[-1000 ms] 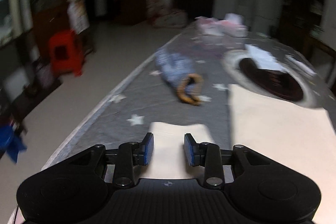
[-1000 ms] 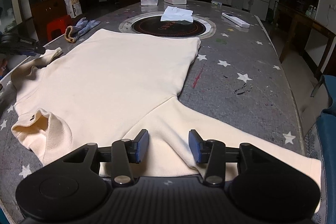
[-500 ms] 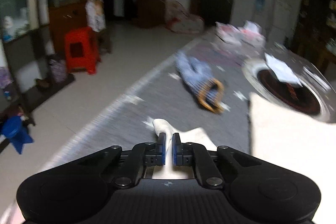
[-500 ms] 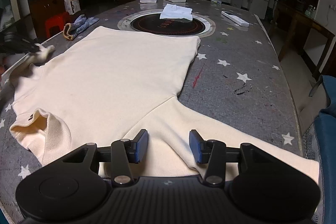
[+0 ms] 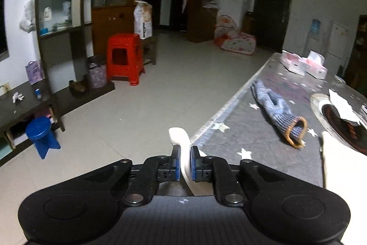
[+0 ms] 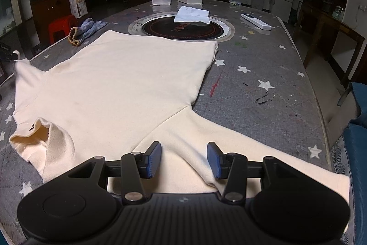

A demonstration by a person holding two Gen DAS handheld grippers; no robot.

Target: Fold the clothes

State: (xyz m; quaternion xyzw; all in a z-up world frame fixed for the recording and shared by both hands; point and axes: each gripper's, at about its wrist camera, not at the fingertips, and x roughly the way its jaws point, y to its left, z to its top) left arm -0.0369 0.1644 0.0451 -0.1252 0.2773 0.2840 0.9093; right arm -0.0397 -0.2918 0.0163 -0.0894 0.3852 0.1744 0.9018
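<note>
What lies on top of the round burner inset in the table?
A crumpled white cloth lies on the burner's far side. The cream sweater's hem overlaps the near rim, hiding that edge. The rest of the dark plate is bare.

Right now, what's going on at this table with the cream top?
A person is folding a cream sweater spread on the star-patterned table. The left tongs have one sleeve end between them, out over the table edge, jaws opening slightly. The right tongs hover open over the other sleeve, not gripping it.
</note>
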